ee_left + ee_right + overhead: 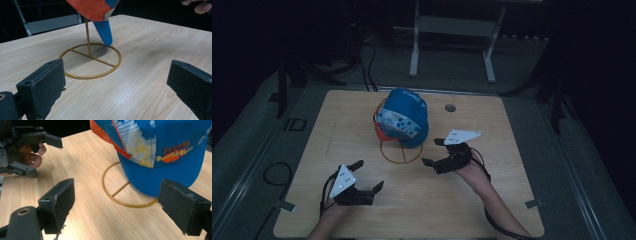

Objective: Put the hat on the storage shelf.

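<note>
Blue with an orange underside and a white patterned panel, the cap sits on top of a thin gold wire stand near the middle of our pale wooden table, toward its far edge. Our right gripper is just to the right of the stand's ring base, its jaws spread wide with nothing between them; in the right gripper view the cap hangs ahead of and above the gap, its lower edge close to the right-hand pad but, as far as we can tell, not touching it. Our left gripper rests lower on the table, well apart from the cap, jaws equally wide and empty. In the left gripper view the stand's ring lies on the wood ahead of the two pads, nearer the left one, with the upright rod rising to the cap and a blue tip of the cap pointing down to the ring's far edge.
</note>
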Available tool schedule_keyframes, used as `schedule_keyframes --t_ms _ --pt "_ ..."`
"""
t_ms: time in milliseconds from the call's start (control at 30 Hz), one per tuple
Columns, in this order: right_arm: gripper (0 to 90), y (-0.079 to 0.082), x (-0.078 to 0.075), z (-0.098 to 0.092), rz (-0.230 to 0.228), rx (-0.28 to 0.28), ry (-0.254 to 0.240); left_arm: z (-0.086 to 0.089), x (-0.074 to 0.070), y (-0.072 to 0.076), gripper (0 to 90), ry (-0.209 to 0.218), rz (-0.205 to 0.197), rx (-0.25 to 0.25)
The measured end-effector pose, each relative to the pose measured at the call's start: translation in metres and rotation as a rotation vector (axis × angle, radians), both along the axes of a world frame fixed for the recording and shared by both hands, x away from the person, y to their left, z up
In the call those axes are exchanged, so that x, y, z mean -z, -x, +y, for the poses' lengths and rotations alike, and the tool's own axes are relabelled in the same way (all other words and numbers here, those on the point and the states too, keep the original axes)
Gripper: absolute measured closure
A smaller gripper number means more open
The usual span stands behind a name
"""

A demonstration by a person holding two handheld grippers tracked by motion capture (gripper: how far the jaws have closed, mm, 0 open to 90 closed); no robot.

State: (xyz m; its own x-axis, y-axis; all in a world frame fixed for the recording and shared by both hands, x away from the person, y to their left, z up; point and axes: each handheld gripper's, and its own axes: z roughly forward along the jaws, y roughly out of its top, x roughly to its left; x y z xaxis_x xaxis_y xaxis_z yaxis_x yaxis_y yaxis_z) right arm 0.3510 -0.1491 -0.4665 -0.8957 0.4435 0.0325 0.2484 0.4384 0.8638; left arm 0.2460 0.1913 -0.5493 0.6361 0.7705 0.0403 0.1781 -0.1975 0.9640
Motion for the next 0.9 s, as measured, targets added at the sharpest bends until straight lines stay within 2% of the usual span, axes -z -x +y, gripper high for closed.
schedule_keyframes --t_ms 133,333,633,900 --pt "14.0 0.003 0.014 -0.007 0.004 -0.009 0.014 0.0 0.001 0.0 2.3 -0.003 0.002 0.0" --pt "14.0 0.006 0.037 -0.014 0.049 -0.018 0.034 -0.001 0.002 -0.001 2.3 -0.002 0.011 0.005" --pt "14.0 0.013 0.061 -0.028 0.093 -0.018 0.045 -0.001 0.004 -0.002 2.3 -0.003 0.025 0.008" --pt "14.1 0.019 0.081 -0.042 0.126 0.004 0.05 -0.001 0.006 -0.002 2.3 -0.008 0.036 0.013"
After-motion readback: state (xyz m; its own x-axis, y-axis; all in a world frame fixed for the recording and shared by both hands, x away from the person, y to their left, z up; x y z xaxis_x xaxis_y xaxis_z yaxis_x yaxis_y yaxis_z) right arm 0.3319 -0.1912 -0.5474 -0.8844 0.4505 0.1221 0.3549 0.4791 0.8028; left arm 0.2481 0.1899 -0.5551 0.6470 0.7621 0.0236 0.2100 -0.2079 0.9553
